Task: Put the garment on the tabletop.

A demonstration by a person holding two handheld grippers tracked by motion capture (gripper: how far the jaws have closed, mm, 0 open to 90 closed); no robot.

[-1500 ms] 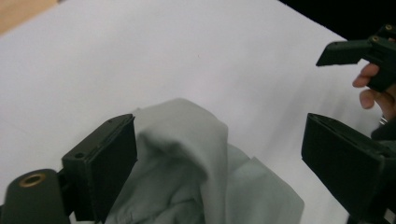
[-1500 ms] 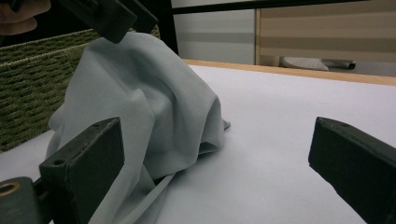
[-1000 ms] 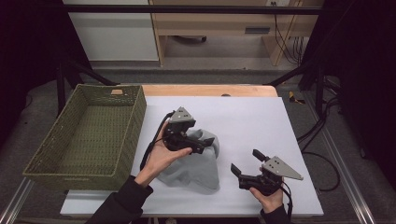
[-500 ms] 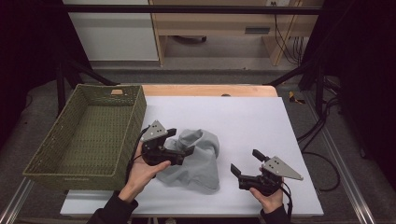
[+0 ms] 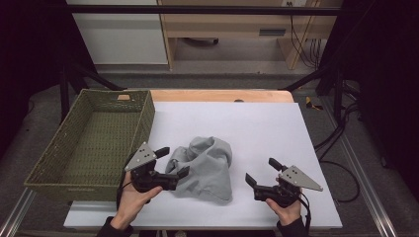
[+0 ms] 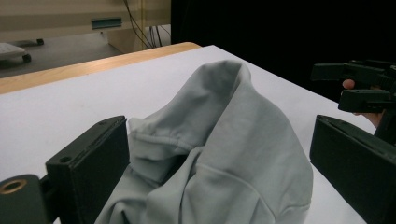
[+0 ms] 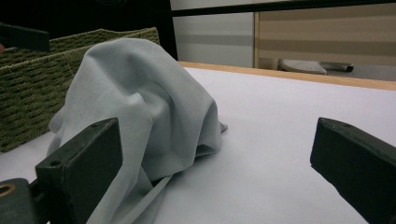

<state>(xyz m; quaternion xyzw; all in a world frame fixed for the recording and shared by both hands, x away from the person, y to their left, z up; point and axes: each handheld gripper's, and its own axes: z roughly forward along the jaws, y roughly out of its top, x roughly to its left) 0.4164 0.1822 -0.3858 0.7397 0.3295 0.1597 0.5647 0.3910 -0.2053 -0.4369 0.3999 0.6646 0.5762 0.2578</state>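
High view is showing a crumpled grey garment (image 5: 207,168) lying mid-surface (image 5: 257,123), beside a wicker basket (image 5: 89,143); left gripper (image 5: 173,162) is spreading around its edge, right gripper (image 5: 261,172) gaping nearby.

The white table surface (image 5: 257,123) beyond and to the right of the grey cloth (image 5: 207,168) is left unobstructed. Passage to the left of the cloth is blocked by the woven basket (image 5: 94,143), whose wall stands just beside it. Ground near the cloth's front corners is occupied by the left gripper (image 5: 170,163) and right gripper (image 5: 262,172).
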